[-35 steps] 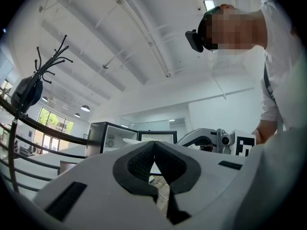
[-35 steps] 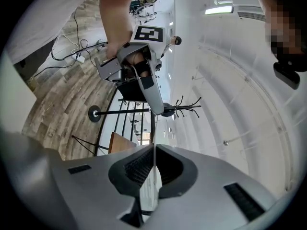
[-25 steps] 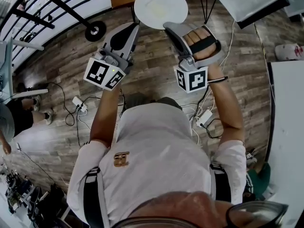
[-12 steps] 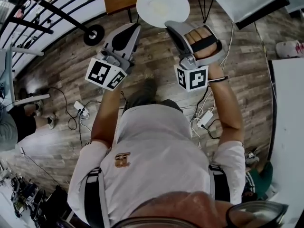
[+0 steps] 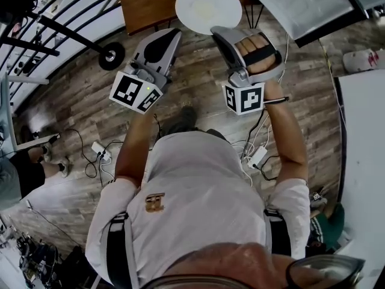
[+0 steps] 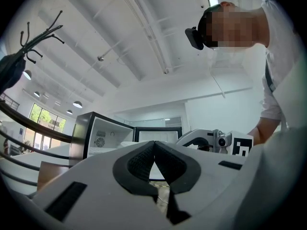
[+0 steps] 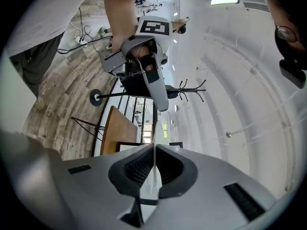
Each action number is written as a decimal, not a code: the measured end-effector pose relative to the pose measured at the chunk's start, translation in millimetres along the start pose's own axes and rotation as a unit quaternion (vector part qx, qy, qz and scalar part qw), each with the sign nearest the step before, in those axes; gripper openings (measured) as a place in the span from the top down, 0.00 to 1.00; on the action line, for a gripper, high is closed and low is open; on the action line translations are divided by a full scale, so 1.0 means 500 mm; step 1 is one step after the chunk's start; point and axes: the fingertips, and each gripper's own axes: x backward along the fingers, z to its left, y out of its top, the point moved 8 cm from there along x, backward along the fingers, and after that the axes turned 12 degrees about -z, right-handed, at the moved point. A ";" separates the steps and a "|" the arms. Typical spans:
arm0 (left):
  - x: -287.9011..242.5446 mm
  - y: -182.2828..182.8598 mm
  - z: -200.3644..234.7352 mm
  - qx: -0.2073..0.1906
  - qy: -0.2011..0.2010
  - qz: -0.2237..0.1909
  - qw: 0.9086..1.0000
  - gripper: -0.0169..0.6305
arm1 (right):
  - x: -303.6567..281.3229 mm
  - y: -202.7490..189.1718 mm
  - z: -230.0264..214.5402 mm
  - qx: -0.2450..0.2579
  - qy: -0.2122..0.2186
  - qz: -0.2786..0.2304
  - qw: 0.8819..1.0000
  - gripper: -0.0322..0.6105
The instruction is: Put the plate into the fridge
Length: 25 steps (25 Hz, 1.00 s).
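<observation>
The right gripper (image 5: 218, 32) is clenched on the near rim of a white plate (image 5: 207, 8). In the right gripper view its dark pads (image 7: 139, 169) press either side of the plate (image 7: 154, 128), seen edge-on as a thin white sliver. The plate is held out level in front of the person, at 12 o'clock in the head view, above a wooden floor (image 5: 192, 83).

The left gripper (image 5: 172, 36) hangs just beside it, at 9 o'clock from the plate, not touching it. Its jaws are closed tip to tip on nothing, as the left gripper view (image 6: 154, 145) shows.

Further out, at 11 o'clock in the head view, a brown wooden table (image 5: 144, 5) stands near the plate. At 10 o'clock is the round foot of a black coat stand (image 5: 111, 56). Cables and power strips (image 5: 99, 149) trail over the floor at 8 o'clock, and a white tabletop (image 5: 367, 131) fills the 3 o'clock edge.

The fridge (image 6: 96, 135) appears in the left gripper view at 9 o'clock from the jaws: a dark case, door open, white inside, well apart from the plate. Nothing stands between them in that view.

A pale panel (image 5: 301, 5) at 1 o'clock in the head view may be part of the fridge, but it is cut off at the frame. The plate's surface is washed out, so whether anything lies on it cannot be told.
</observation>
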 end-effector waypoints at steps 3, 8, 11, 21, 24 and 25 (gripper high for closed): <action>-0.034 -0.016 0.042 0.003 -0.006 0.004 1.000 0.95 | -0.042 -0.038 -0.003 0.001 0.002 0.006 1.000 0.89; -0.105 -0.036 0.128 0.008 -0.019 0.007 1.000 0.95 | -0.124 -0.110 -0.019 0.003 0.003 0.019 1.000 0.89; -0.144 -0.044 0.169 0.004 -0.027 0.009 1.000 0.95 | -0.167 -0.153 -0.031 0.007 0.000 0.027 1.000 0.89; -0.230 -0.079 0.292 0.006 -0.053 0.018 0.998 0.95 | -0.300 -0.252 -0.039 0.009 0.001 0.048 0.999 0.89; -0.250 -0.092 0.326 0.008 -0.057 0.019 0.998 0.95 | -0.332 -0.276 -0.038 0.007 0.003 0.054 0.999 0.89; -0.256 -0.094 0.337 0.009 -0.057 0.018 0.998 0.95 | -0.342 -0.282 -0.038 0.006 0.004 0.055 0.998 0.89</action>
